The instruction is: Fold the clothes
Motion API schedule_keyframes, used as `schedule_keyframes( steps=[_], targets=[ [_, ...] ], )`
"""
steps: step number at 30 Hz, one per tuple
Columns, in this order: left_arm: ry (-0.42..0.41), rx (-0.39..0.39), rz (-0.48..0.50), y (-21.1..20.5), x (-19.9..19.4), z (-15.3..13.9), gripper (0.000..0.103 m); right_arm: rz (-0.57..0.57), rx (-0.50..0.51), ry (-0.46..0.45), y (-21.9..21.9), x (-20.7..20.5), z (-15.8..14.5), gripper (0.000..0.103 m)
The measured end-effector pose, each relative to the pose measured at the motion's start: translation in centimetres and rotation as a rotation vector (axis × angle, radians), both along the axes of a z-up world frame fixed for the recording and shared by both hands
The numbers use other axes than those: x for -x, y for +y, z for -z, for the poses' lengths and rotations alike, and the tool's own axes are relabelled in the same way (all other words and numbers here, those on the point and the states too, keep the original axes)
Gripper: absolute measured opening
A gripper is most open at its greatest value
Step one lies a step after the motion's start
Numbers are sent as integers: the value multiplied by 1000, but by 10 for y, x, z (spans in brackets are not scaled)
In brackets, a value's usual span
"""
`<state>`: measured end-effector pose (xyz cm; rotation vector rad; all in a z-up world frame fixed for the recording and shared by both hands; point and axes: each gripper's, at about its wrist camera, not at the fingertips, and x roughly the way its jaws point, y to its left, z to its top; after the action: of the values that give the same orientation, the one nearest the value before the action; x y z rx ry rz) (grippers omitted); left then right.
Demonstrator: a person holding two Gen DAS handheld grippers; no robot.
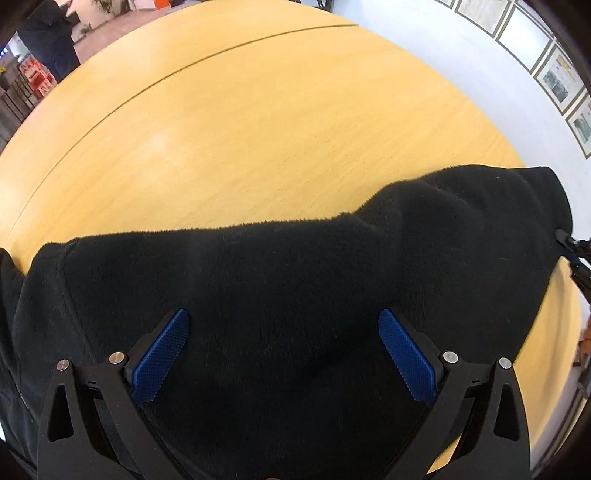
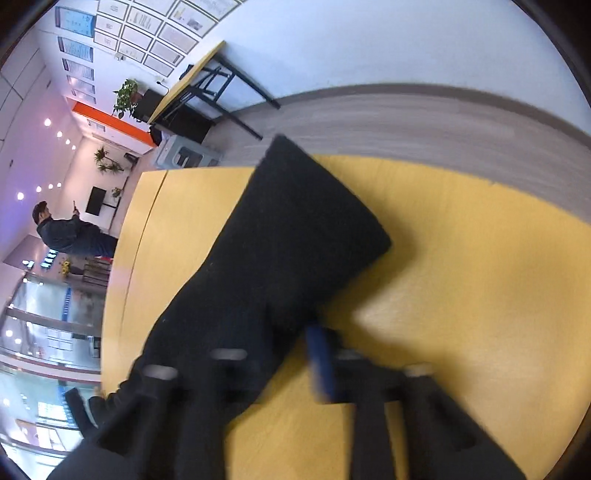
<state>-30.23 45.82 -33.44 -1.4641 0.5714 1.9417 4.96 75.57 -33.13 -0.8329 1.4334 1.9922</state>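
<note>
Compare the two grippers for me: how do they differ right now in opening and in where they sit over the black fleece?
The left gripper is wide open, its blue pads spread over the broad body of the black fleece garment. The right gripper is motion-blurred; one blue pad shows beside a narrower sleeve-like part, and whether it grips cannot be told. The left view is sharp. Both are over the yellow table.

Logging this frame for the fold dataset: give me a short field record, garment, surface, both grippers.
garment: black fleece garment, spread on the table, one sleeve stretched out
surface: yellow wooden table
left gripper: jaws wide open over the fleece body, nothing between them
right gripper: motion-blurred at the sleeve's edge; one blue pad visible; grip state unclear
background: person standing, framed pictures on wall
</note>
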Motion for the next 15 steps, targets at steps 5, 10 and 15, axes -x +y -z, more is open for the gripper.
schedule_keyframes(
  steps=[5,10,15],
  targets=[
    [49,-16,-17,2,0,1,103,46,-153,126,-20,-11,-41,8],
    [22,-93,-42,-16,5,-16,103,17,-337,223,-54,-4,-123,8],
    [110,-411,-218,-150,4,-117,103,-216,-478,389,-142,45,-212,8]
  ],
)
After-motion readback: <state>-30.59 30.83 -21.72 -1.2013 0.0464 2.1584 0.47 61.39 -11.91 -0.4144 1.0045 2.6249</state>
